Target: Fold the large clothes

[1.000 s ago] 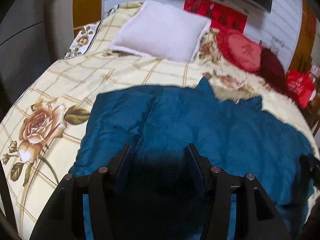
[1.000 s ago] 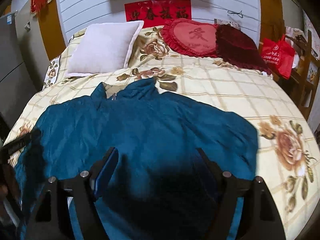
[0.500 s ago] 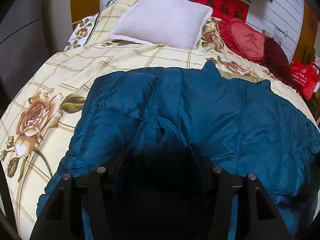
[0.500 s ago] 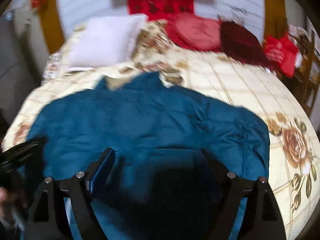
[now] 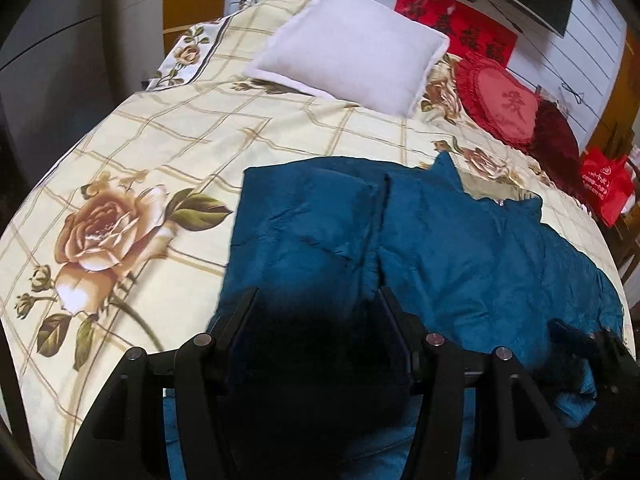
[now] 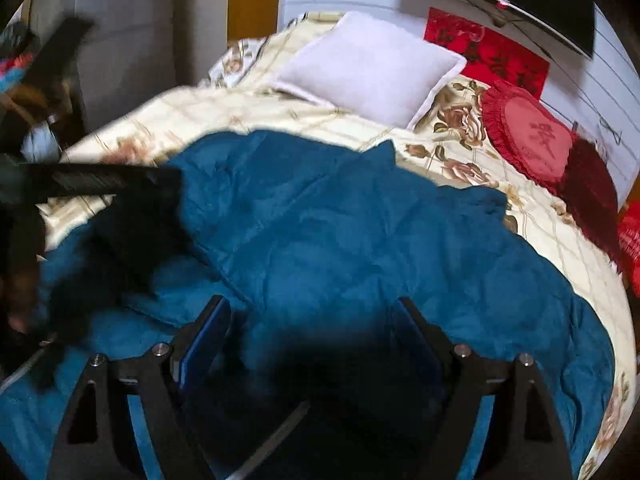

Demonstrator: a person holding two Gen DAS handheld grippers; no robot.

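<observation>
A large teal padded jacket [image 5: 460,248] lies spread on the bed, collar toward the pillows; it also shows in the right wrist view [image 6: 360,240]. Its left sleeve part [image 5: 304,220] is folded over the body. My left gripper [image 5: 316,308] is open just above the jacket's near left part, with nothing between its fingers. My right gripper [image 6: 310,320] is open above the jacket's near middle, also empty. The left gripper appears as a dark blurred shape [image 6: 100,184] at the left of the right wrist view.
The bed has a cream floral checked cover [image 5: 160,152]. A white pillow [image 5: 352,48], a red heart cushion [image 5: 500,100] and a dark red cushion [image 5: 556,136] lie at the head. A red bag [image 5: 604,184] stands at the right. A grey cabinet [image 5: 52,60] stands left.
The right gripper has swung to the left over the jacket and now looks toward the white pillow. The left gripper pulled back slightly. Both stay open.
</observation>
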